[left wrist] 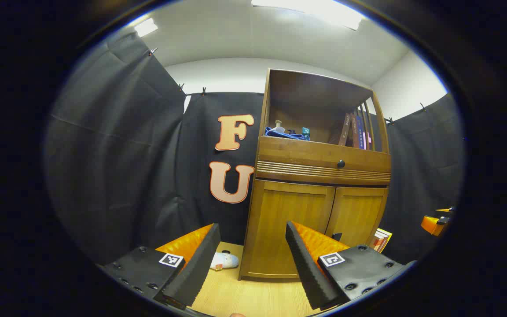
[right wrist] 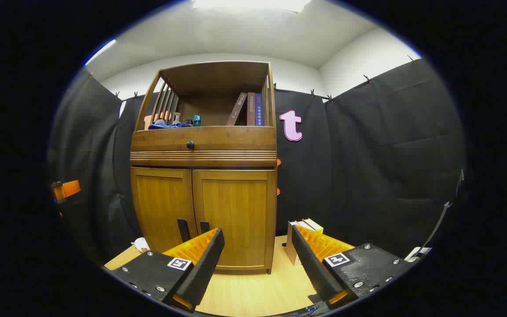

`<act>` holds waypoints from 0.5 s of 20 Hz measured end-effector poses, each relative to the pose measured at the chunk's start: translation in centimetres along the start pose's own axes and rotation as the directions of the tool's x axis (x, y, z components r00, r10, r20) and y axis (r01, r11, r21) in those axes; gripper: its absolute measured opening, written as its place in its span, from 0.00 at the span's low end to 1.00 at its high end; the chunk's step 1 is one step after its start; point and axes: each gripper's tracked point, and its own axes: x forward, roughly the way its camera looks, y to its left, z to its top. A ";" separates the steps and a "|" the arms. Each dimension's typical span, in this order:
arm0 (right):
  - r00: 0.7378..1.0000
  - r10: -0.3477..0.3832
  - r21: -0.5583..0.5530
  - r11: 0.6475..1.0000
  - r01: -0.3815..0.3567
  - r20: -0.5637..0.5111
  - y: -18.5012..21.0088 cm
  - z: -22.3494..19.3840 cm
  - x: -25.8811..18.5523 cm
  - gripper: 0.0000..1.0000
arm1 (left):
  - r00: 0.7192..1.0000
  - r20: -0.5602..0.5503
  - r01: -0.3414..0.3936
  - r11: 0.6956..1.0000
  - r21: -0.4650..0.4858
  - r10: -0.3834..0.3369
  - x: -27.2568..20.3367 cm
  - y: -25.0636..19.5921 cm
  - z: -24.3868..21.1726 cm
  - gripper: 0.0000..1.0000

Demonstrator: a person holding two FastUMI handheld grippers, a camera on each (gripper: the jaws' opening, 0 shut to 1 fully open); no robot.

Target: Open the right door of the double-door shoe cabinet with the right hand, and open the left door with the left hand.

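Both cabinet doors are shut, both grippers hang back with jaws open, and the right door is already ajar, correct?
Not quite: the right door is shut too, flush with the left door, as the right gripper view shows. The rest holds.

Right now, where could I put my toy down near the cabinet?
The wood floor in front of the shoe cabinet is bare. Beside it is crowded: a white slipper on one side, stacked books on the other.

Black cloth wall (right wrist: 368,167) clipped up on all sides, white wall (left wrist: 218,72) above. Pale wood-grain floor (right wrist: 253,290). Bright ceiling light (left wrist: 310,9) overhead.
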 end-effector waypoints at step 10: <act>1.000 -0.013 0.000 1.000 0.013 -0.007 0.1 -0.2 -0.1 0.94 | 1.000 -0.007 0.009 1.000 0.030 -0.009 0.6 0.1 -0.2 0.93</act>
